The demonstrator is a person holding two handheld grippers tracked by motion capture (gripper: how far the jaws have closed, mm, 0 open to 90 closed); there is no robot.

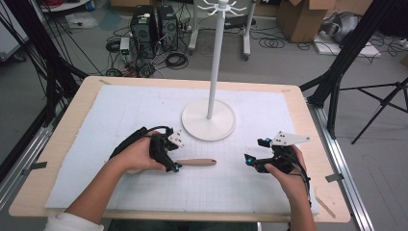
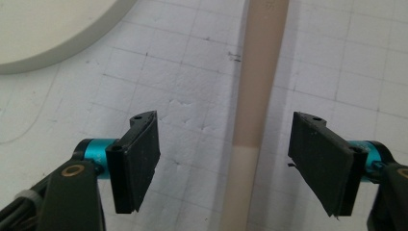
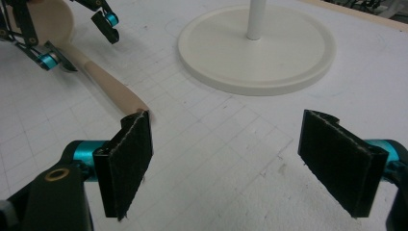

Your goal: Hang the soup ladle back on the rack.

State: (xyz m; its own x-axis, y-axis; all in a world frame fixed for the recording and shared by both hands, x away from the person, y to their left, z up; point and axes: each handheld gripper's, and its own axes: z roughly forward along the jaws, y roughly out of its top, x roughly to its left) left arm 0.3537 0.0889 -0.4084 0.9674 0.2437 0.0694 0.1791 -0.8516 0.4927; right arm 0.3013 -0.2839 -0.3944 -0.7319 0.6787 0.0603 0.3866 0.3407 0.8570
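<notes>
A wooden spoon (image 1: 198, 162) lies flat on the white grid mat, its handle pointing right. My left gripper (image 1: 172, 165) hovers low over the handle near the bowl end. In the left gripper view the handle (image 2: 256, 91) runs between the jaws of the left gripper (image 2: 226, 144), nearer the right one, and neither pad touches it. My right gripper (image 1: 252, 161) is held to the right of the spoon, open with nothing between its jaws. In the right gripper view the right gripper (image 3: 226, 159) faces the spoon's handle end (image 3: 113, 89), with the left gripper (image 3: 79, 41) straddling the spoon farther off.
A white stand with a round base (image 1: 192, 126) and a tall pole (image 1: 215, 62) rises at the back middle of the mat (image 1: 120, 110). Its base (image 3: 288, 67) lies just beyond the right gripper. A wooden table rim (image 1: 62, 139) borders the mat.
</notes>
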